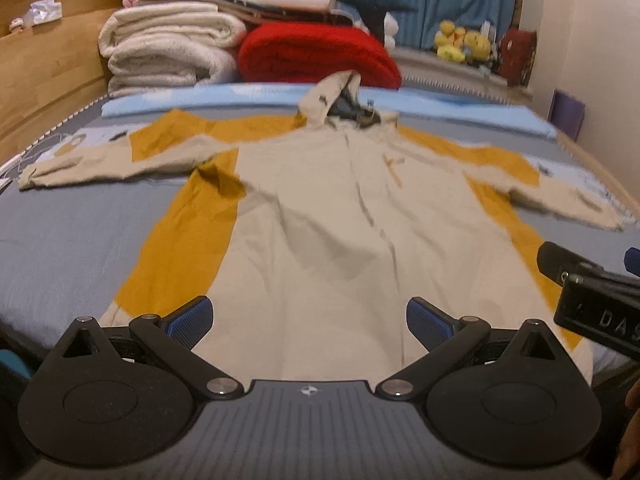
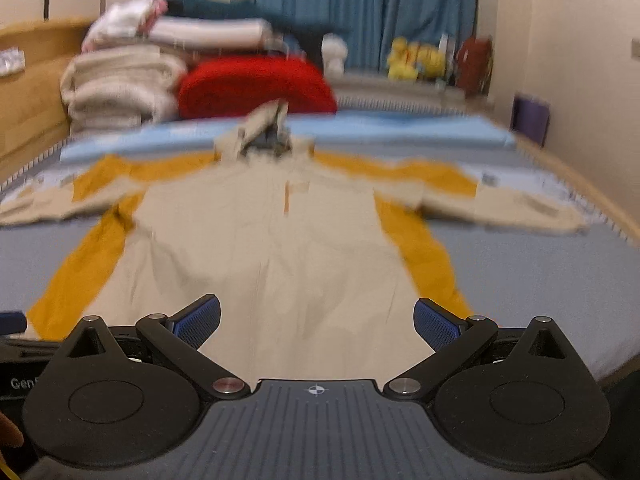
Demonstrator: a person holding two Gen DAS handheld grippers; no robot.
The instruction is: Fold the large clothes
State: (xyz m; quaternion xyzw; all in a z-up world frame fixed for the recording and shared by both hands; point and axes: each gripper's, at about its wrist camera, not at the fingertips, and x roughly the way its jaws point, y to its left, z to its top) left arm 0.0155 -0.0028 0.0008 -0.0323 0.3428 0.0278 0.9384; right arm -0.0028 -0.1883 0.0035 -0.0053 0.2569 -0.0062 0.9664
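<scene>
A beige hooded jacket [image 1: 320,208] with mustard side panels lies spread flat on the bed, front up, both sleeves stretched out sideways and the hood toward the far end. My left gripper [image 1: 310,322] hovers open over the hem, a little left of the zip line. My right gripper [image 2: 316,320] is also open above the hem of the same jacket [image 2: 276,240], nothing between its blue pads [image 2: 434,324]. The body of the right gripper shows at the right edge of the left wrist view, beside the jacket's right hem corner.
The bed has a grey sheet [image 1: 68,236] and a light blue pillow strip [image 1: 248,100] beyond the hood. Folded cream blankets [image 1: 168,44] and a red blanket [image 1: 316,56] are stacked at the head. A wooden headboard [image 1: 44,80] runs on the left; plush toys [image 1: 464,44] sit by blue curtains.
</scene>
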